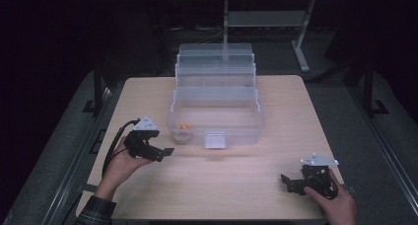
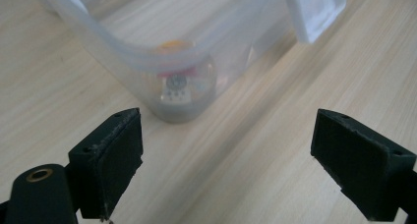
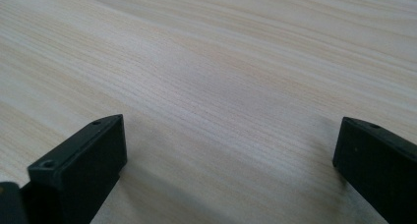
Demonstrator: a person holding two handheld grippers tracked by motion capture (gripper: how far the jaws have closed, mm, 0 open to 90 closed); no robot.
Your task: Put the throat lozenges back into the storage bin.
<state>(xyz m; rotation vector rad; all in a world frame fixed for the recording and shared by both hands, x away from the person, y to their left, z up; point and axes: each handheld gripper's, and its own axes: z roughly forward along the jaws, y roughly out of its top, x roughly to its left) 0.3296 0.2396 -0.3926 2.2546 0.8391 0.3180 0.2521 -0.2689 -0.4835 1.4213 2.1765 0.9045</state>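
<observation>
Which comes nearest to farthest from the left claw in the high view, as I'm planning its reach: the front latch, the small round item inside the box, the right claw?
1. Small round item, box's front-left corner.
2. Front latch, front wall's middle.
3. Right claw, table's near right.

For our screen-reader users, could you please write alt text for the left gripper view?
Open black tongs face the rounded corner of a clear plastic box on a pale wooden table. A small round item shows blurrily through its wall.
</observation>
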